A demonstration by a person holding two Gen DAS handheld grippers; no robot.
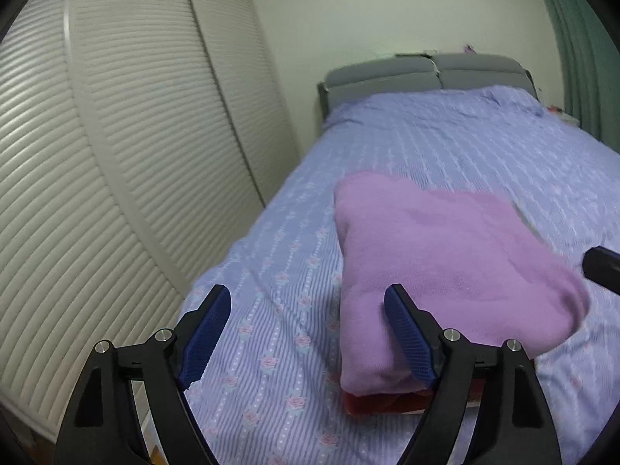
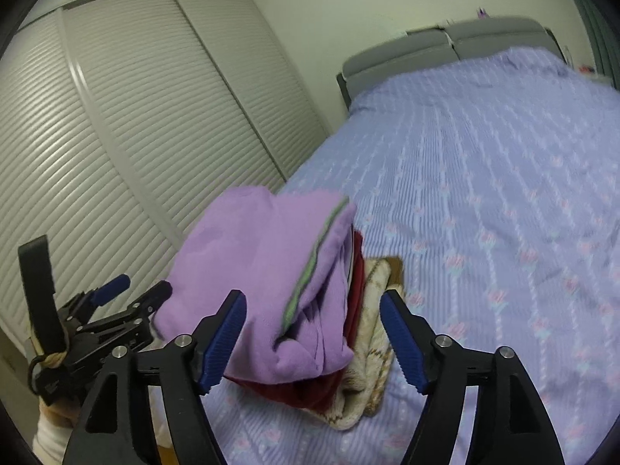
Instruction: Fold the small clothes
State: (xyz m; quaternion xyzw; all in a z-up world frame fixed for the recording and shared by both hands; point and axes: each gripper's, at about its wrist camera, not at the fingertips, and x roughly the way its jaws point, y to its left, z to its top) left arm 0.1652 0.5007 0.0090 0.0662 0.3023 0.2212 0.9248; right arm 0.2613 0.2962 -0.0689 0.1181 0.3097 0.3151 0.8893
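A folded purple fleece garment point(image 1: 434, 255) lies on top of a stack near the foot of the bed; in the right wrist view the purple garment point(image 2: 263, 263) shows a green trim. Under it are a dark red garment point(image 2: 306, 389) and a cream knitted one point(image 2: 372, 333). My left gripper point(image 1: 308, 329) is open and empty, its right finger beside the purple garment's left edge. It also shows in the right wrist view point(image 2: 131, 294). My right gripper point(image 2: 314, 341) is open and empty, just in front of the stack.
The bed point(image 1: 445, 147) has a lilac flowered cover and a grey headboard point(image 1: 426, 73). White slatted wardrobe doors point(image 1: 116, 155) stand along the left. A green curtain point(image 1: 573, 38) hangs at the far right.
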